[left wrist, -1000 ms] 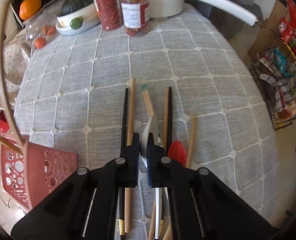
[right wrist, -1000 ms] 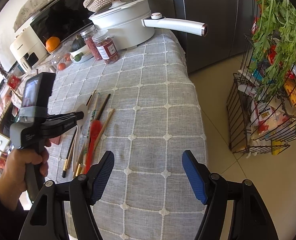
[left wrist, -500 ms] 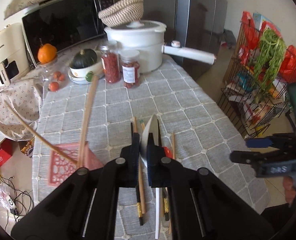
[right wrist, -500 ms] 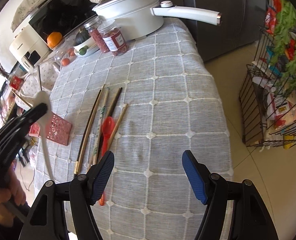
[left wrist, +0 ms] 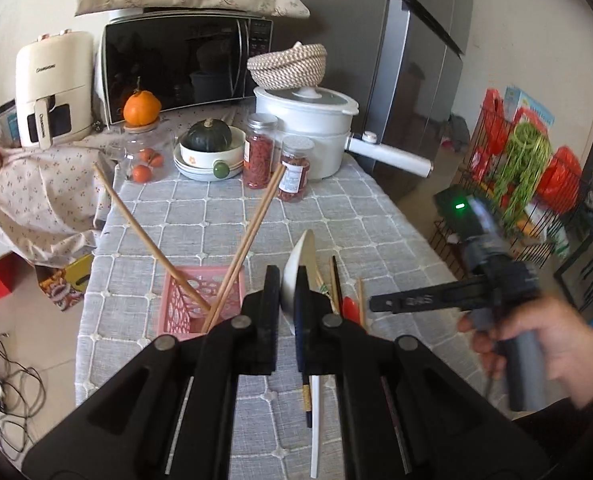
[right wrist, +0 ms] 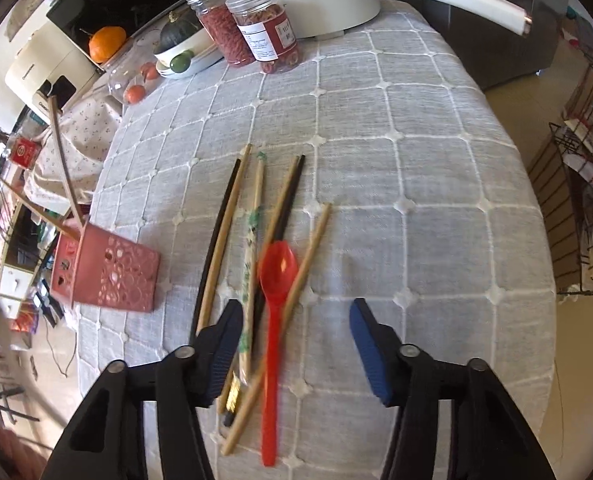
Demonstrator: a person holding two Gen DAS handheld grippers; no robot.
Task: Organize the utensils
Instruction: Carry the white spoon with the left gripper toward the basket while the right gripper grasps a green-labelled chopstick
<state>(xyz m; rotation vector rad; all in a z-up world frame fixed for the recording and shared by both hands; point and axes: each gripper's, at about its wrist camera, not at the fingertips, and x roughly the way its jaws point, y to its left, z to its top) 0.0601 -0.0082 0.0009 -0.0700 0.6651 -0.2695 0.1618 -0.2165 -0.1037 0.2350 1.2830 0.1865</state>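
Left gripper (left wrist: 289, 304) lifted white spoon (left wrist: 296, 280) clear of table, clamped; right gripper (right wrist: 296, 344) agape, dropped over red spoon (right wrist: 277, 276); basket (left wrist: 184, 304) next.

Black tongs (right wrist: 296, 344), blue ribbed pads (right wrist: 370, 354)

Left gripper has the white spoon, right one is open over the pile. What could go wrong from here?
The left gripper pinches the white spoon by its bowl, handle hanging down; it might slip. The pink basket already holds two splayed chopsticks, which may block insertion. The right gripper straddles the red spoon and overlapping chopsticks, so it may grab several.
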